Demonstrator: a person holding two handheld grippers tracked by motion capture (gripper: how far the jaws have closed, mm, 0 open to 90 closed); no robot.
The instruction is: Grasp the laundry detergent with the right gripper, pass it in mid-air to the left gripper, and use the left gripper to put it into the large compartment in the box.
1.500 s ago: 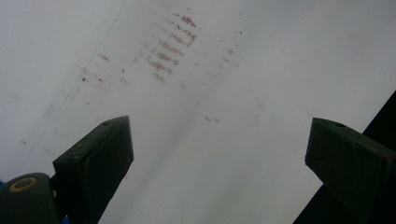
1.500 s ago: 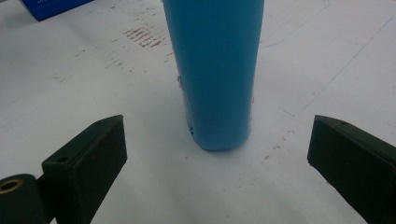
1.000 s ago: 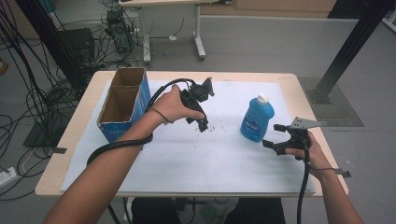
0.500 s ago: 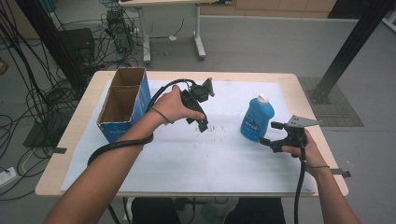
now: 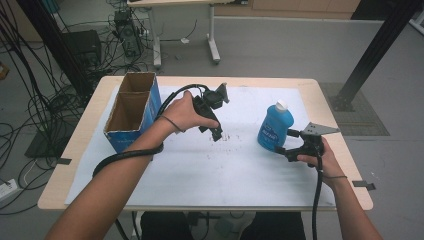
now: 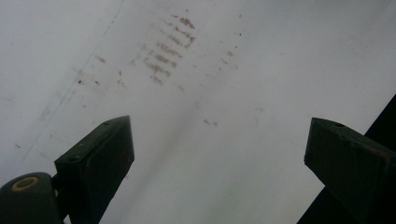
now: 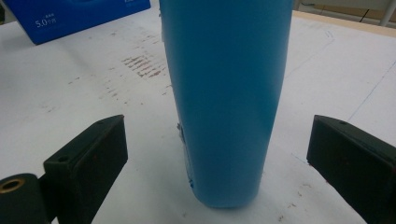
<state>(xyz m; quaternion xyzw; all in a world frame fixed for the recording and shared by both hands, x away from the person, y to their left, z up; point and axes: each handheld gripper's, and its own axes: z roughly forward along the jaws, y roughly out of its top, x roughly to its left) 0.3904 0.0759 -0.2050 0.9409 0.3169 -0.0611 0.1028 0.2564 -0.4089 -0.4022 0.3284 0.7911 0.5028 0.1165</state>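
You are working at a pale wooden desk [image 5: 330, 107] covered with a white, lightly stained sheet, with an open blue-sided cardboard box [image 5: 131, 110] standing at its left. The upright blue plastic bottle with a white cap [image 5: 274, 127] is standing right of centre, well apart from the box. Your right gripper [image 5: 286, 142] is approaching it low at the base, jaws spread wide, the bottle's body [image 7: 226, 98] sitting centred between them and not yet touched. Advise advancing level until the jaws are flanking the body fully, then closing gradually; thin plastic is likely denting under hard pressure. Your left gripper [image 5: 217, 134] is hovering over the stained sheet, jaws spread, holding nothing. Keep it clear.
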